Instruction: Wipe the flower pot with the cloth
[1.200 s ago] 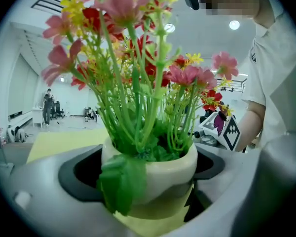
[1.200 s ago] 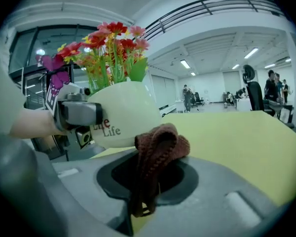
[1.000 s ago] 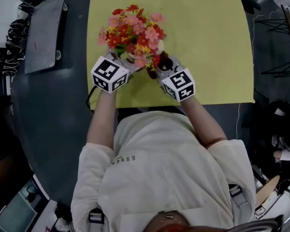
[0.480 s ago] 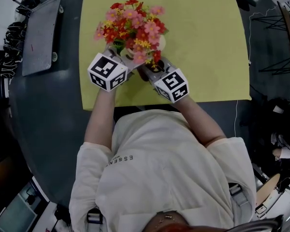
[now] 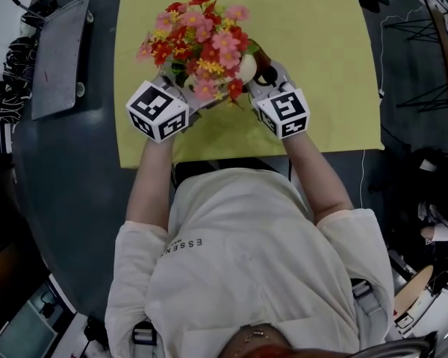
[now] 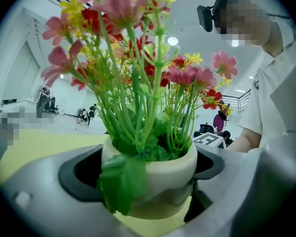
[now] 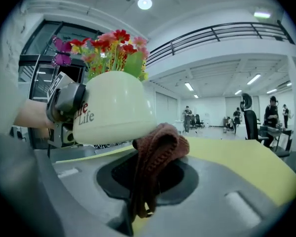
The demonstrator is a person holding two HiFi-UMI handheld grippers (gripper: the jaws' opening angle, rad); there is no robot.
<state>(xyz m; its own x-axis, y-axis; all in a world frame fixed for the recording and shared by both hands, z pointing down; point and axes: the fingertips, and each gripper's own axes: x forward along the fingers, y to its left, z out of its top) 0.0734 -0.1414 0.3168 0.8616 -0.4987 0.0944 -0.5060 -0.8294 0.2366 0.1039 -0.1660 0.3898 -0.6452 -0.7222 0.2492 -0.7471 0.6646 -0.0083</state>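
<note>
My left claw (image 6: pixel 146 168) is clenched on the cream flower pot (image 7: pixel 113 110), one jaw on each side of its wall just under the rim. Pink, red and yellow flowers (image 5: pixel 200 30) fan out above it. My right claw (image 7: pixel 150 181) grasps a folded brown cloth (image 7: pixel 159 143), and the top of the cloth touches the pot's lower side. Both claws meet at the pot over the yellow mat (image 5: pixel 321 58), toward the mat's near edge, on the dark worktop (image 5: pixel 67 192). I cannot tell whether the pot's base rests on the mat.
</note>
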